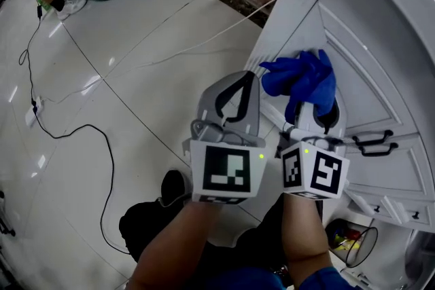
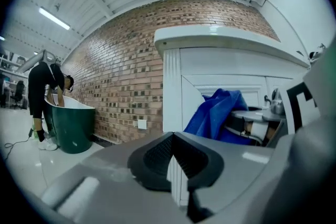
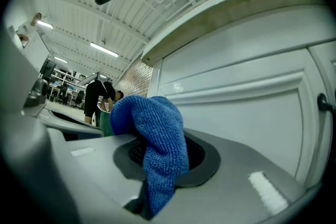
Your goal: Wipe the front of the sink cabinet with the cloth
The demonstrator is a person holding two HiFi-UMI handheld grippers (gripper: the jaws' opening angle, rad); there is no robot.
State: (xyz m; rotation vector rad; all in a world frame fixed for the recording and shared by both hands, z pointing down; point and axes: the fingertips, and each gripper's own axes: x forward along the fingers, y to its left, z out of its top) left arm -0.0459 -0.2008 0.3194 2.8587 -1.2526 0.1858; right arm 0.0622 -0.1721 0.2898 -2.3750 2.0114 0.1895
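Illumination is bright and even, from ceiling strip lights [image 3: 105, 50]. Glare spots mark the glossy floor [image 1: 88, 81]. Both gripper views show strong fisheye distortion with dark corners.

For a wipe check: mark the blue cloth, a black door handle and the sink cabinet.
blue cloth [image 1: 304, 81]: head view, bunched middle.
black door handle [image 1: 374, 138]: head view, its bar.
sink cabinet [image 1: 353, 44]: head view, door panel.

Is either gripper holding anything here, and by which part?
The right gripper is shut on the blue cloth, pinching a bunched fold; loose cloth spills past the jaws. The left gripper is shut and empty.
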